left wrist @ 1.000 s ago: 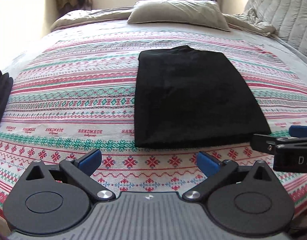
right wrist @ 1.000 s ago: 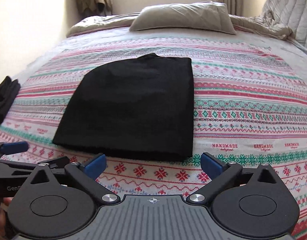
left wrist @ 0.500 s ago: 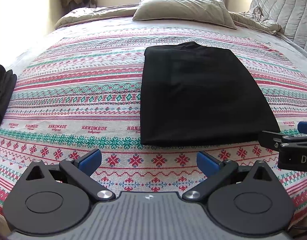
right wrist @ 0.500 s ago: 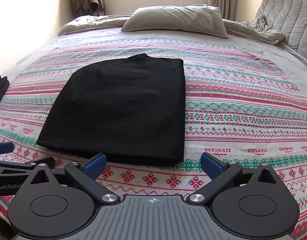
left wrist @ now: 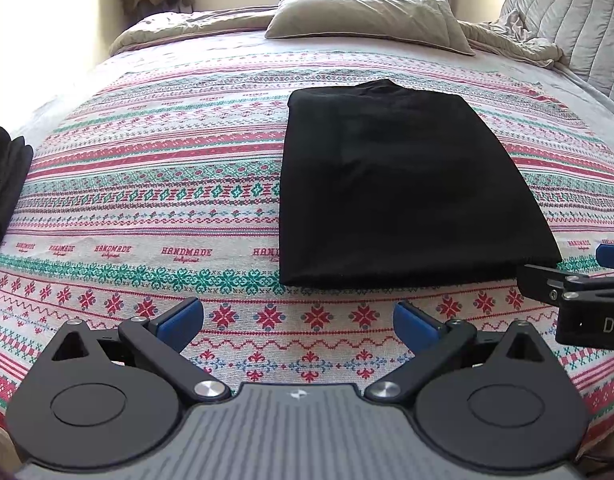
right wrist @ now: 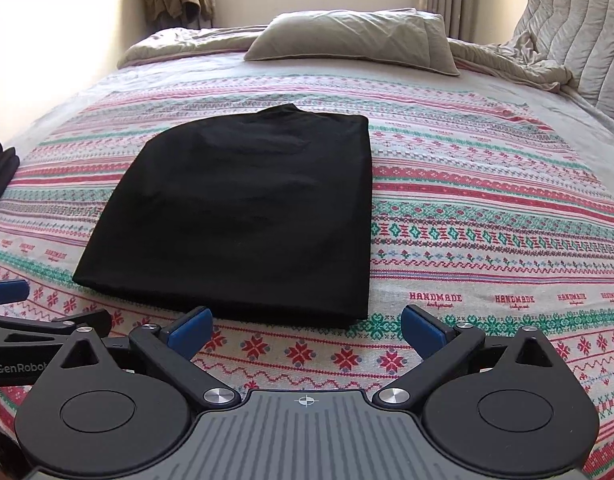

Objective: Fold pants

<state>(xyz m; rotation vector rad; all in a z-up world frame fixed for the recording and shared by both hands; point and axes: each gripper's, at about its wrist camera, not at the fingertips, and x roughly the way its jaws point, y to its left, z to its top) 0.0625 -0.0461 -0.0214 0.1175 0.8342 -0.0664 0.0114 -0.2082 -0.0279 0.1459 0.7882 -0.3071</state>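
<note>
Now grippers (left wrist: 299, 322) nearer folded pants (left wrist: 403, 196).

Pants (left wrist: 403, 192) matt black cloth; bedspread (left wrist: 147, 208) woven

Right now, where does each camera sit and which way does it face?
Left wrist: on the left gripper, low at the bed's foot, facing the pillow; folded black pants ahead-right; right gripper's tip at right edge.
Right wrist: on the right gripper, same direction; pants ahead-left; left gripper at left edge.
Shared: pants, patterned bedspread, pillow, both grippers open.
</note>
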